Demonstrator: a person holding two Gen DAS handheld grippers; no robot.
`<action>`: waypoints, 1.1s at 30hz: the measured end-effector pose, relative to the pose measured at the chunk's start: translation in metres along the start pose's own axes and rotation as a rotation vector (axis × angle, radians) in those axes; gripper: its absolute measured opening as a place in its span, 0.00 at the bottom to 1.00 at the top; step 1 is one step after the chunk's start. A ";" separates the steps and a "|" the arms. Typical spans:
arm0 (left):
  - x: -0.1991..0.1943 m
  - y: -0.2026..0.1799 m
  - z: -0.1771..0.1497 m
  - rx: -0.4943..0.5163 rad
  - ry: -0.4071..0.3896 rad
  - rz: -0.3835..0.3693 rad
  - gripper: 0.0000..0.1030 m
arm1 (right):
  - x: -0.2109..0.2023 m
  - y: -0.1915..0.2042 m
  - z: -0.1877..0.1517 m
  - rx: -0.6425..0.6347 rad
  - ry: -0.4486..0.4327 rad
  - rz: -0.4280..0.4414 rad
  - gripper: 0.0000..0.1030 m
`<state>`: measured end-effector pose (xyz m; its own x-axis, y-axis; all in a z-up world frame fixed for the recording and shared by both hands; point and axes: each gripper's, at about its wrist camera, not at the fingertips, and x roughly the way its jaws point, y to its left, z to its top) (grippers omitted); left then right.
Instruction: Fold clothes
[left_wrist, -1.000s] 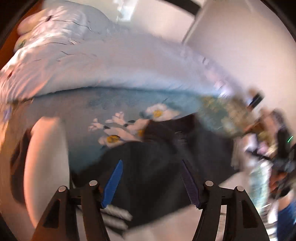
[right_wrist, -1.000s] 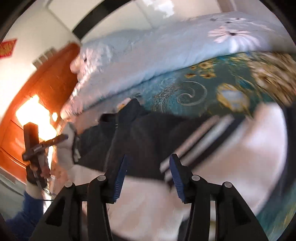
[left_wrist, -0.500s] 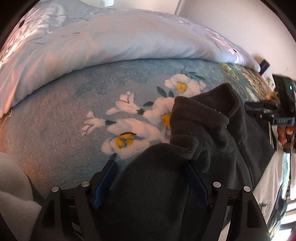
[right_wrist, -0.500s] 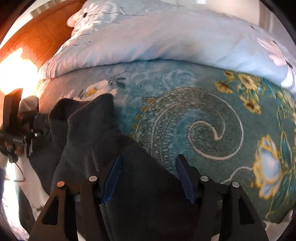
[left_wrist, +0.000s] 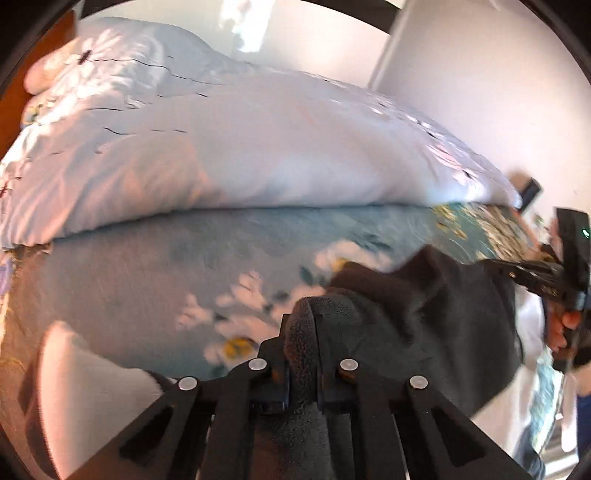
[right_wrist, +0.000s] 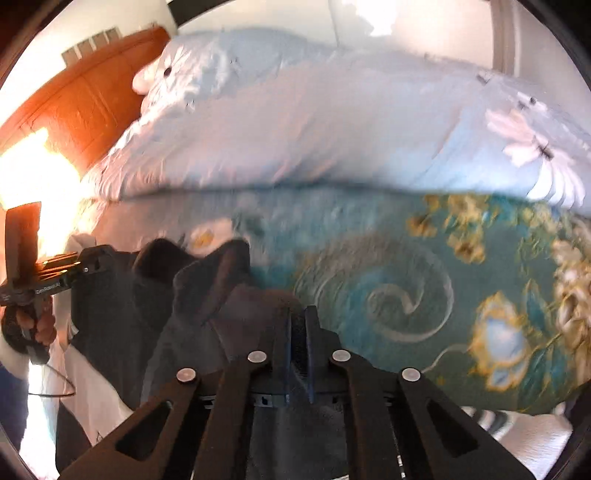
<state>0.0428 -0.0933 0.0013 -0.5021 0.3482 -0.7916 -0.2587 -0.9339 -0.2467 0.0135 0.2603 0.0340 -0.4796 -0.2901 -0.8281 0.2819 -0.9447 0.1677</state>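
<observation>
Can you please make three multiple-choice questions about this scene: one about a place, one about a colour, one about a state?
1. Where does the dark fleece garment lie?
A. on the teal floral blanket
B. on a wooden chair
C. inside a drawer

2. What colour is the duvet behind the blanket?
A. red
B. pale blue
C. black

3. How do the jaws of the left gripper stand?
A. wide open
B. shut on fleece
C. out of view

Answers:
1 A, the garment rests on the flower pattern.
2 B, its cover is pale blue with white flowers.
3 B, a fleece fold is pinched between the jaws.
</observation>
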 end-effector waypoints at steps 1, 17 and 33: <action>0.011 0.004 -0.002 -0.007 0.026 0.026 0.09 | 0.005 -0.003 0.000 0.009 0.009 -0.020 0.05; -0.055 -0.023 -0.041 -0.109 -0.129 0.006 0.64 | -0.125 -0.094 -0.094 0.318 -0.251 -0.200 0.50; -0.087 -0.047 -0.120 -0.390 -0.175 -0.270 0.68 | -0.144 -0.202 -0.224 1.024 -0.455 -0.182 0.53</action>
<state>0.1976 -0.0895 0.0144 -0.5996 0.5586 -0.5730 -0.0874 -0.7575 -0.6470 0.2114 0.5271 -0.0005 -0.7601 0.0328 -0.6490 -0.5350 -0.5985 0.5963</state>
